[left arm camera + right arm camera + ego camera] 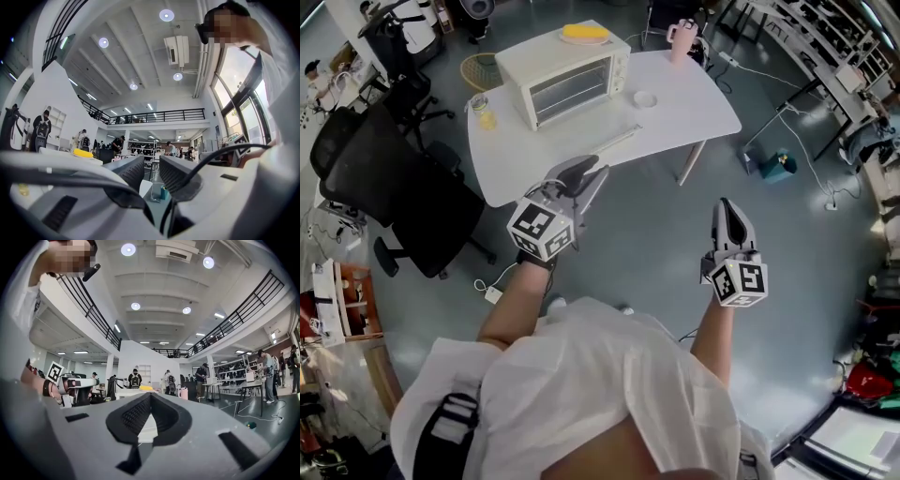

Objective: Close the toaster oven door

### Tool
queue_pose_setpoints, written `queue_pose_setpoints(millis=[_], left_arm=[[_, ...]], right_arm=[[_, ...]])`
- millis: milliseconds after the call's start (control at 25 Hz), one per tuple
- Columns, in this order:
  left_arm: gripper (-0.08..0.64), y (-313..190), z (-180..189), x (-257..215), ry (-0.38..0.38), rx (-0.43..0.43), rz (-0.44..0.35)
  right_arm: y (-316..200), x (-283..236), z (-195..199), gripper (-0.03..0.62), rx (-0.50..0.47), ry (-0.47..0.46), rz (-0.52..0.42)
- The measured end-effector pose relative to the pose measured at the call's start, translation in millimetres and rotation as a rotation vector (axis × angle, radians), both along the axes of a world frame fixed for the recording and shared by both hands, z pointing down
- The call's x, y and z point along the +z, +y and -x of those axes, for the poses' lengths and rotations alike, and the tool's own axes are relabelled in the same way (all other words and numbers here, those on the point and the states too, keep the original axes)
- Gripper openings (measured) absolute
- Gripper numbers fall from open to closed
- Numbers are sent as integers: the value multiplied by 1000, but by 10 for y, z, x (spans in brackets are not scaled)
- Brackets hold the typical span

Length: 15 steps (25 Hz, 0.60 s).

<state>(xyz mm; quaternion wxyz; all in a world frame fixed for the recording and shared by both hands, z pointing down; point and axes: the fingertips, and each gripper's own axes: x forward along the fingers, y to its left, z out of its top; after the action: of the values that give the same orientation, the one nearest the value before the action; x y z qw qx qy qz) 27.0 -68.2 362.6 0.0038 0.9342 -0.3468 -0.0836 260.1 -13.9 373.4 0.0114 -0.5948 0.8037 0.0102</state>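
Note:
A cream toaster oven (567, 80) stands on the white table (703, 112), its glass door (572, 92) upright against the front. A yellow thing (584, 34) lies on a plate on top of it. Both grippers hang in the air over the floor, well short of the table. My left gripper (589, 172) (151, 161) points toward the table's near edge, open, with nothing between its jaws. My right gripper (727, 206) (151, 395) is farther right and nearer to me, shut and empty. The right gripper view shows the oven small and far off, with the yellow thing (146, 387) on it.
On the table are a glass jar (481, 111) at the left, a small white dish (645, 97), a pink cup (682, 39) at the far corner and a thin strip (614, 141) near the front edge. A black office chair (403, 197) stands left of the table. Cables run over the floor.

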Motion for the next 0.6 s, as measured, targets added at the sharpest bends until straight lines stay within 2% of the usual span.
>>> queue_pose_setpoints(millis=[280, 440, 600], left_arm=[[86, 106, -571, -7, 0, -51, 3], [74, 149, -715, 20, -7, -108, -3], [62, 166, -766, 110, -17, -150, 5]], right_arm=[[55, 44, -600, 5, -48, 26, 14], [53, 96, -859, 5, -73, 38, 22], [-15, 187, -945, 5, -94, 39, 25]])
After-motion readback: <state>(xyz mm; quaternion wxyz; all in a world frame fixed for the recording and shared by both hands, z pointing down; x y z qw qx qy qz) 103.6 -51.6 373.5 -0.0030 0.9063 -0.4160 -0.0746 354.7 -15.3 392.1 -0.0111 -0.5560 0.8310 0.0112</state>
